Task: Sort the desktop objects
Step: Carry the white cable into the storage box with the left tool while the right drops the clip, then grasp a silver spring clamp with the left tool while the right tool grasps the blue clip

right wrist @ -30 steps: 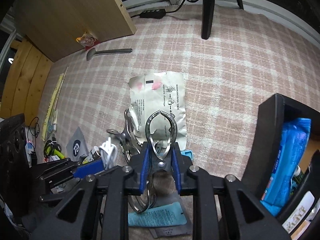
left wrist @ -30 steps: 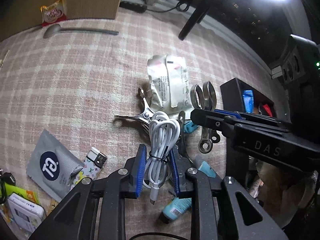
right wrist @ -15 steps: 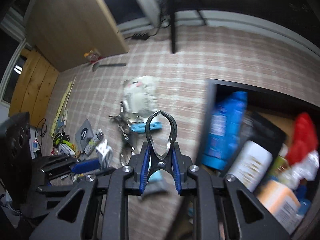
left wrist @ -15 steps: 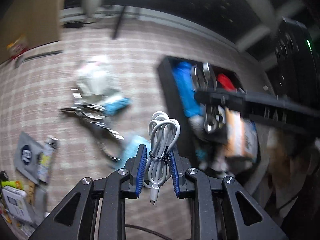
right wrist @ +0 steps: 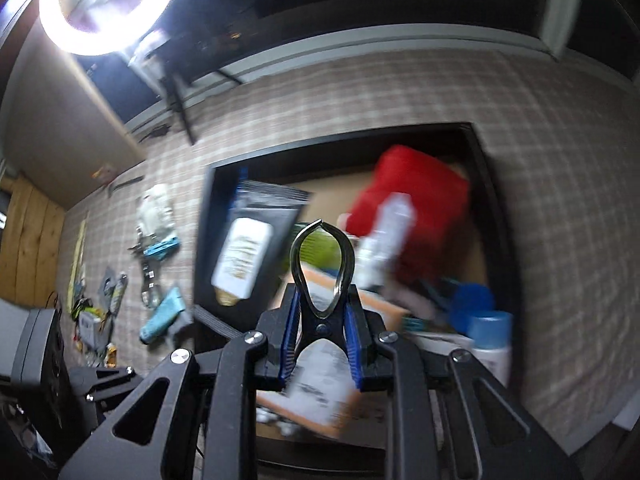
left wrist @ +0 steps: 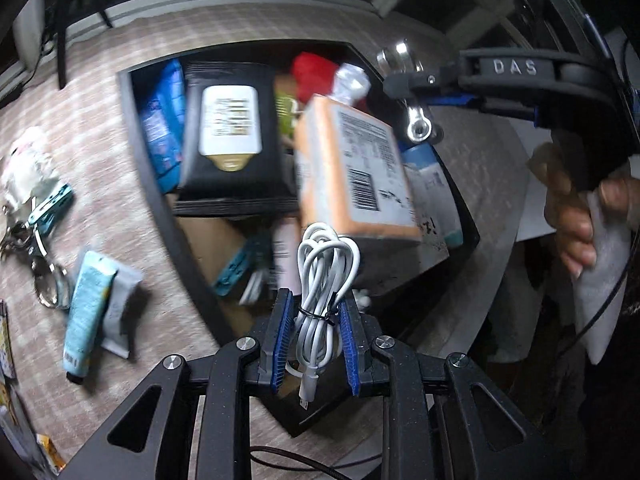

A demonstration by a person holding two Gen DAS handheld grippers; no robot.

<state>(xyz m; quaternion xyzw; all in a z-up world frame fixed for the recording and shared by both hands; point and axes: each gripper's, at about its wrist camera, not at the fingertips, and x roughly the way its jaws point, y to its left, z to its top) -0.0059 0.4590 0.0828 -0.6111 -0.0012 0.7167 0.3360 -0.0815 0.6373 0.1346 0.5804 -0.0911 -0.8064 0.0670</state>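
My left gripper point(left wrist: 316, 344) is shut on a coiled white USB cable point(left wrist: 324, 276) and holds it above the near edge of the black storage box point(left wrist: 160, 208). My right gripper point(right wrist: 322, 344) is shut on a metal spring clamp point(right wrist: 322, 272) and holds it over the same box point(right wrist: 496, 208). The right gripper and its clamp point(left wrist: 416, 124) also show in the left wrist view, over the box's far right corner. The box holds a black pouch point(left wrist: 232, 136), an orange carton point(left wrist: 352, 168), a red item point(right wrist: 416, 196) and blue packs.
On the plaid cloth left of the box lie a light blue tube point(left wrist: 86, 312), a metal clamp with a teal tag point(left wrist: 40, 220) and a crumpled white packet point(left wrist: 24, 172). A bright ring light point(right wrist: 112, 0) stands at the back. The table edge is at the right.
Both grippers have swung right with their loads, from over the loose items on the cloth to over the black box. Grips are unchanged.
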